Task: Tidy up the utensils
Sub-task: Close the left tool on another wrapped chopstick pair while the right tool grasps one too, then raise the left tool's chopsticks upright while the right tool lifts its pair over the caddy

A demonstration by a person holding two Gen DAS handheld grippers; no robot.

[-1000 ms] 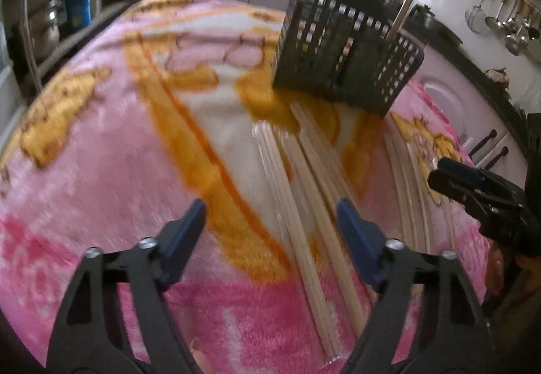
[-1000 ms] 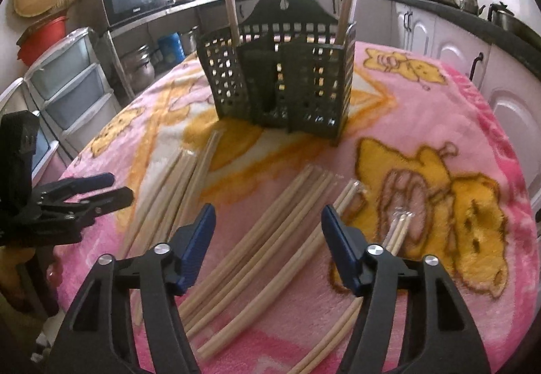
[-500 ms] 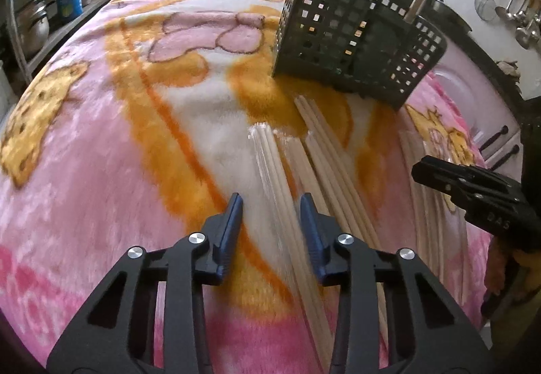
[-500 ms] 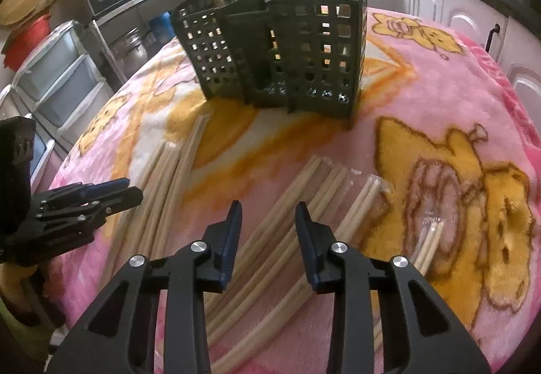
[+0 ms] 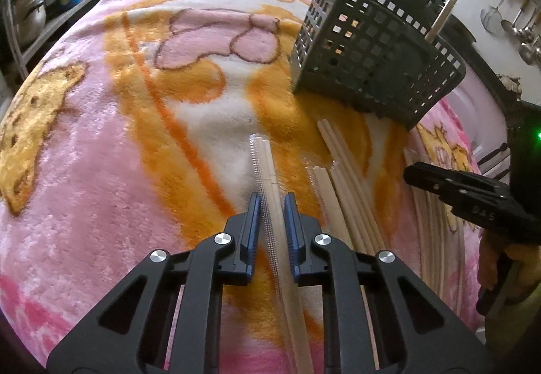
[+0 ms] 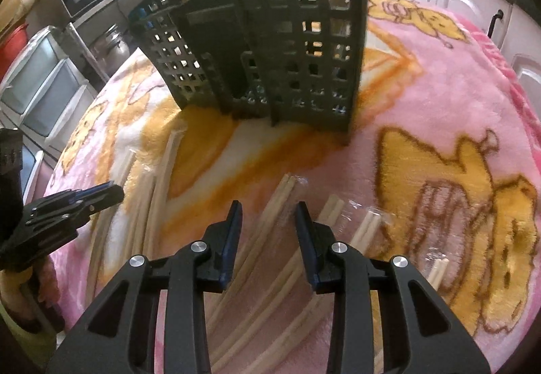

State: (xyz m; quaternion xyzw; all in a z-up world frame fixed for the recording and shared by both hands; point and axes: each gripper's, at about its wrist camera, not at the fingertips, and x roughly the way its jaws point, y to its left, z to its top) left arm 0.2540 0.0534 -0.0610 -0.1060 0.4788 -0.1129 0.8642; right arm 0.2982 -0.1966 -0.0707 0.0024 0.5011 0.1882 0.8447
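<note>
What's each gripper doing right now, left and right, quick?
Left gripper: shut on the wrapped chopstick pair.
Right gripper: open, holding nothing, fingers either side of loose chopsticks on the blanket.

Pink-orange cartoon blanket (image 5: pixel 101 144), dark basket (image 5: pixel 375 63)

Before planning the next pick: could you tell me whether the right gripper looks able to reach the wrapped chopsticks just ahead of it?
Probably yes: the right gripper is open, the wrapped chopsticks lie between its fingers, nothing covers them.

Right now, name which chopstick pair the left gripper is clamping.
The wrapped pair lying leftmost and alone on the blanket; the left gripper pinches it, unlike the neighbouring bundle.
</note>
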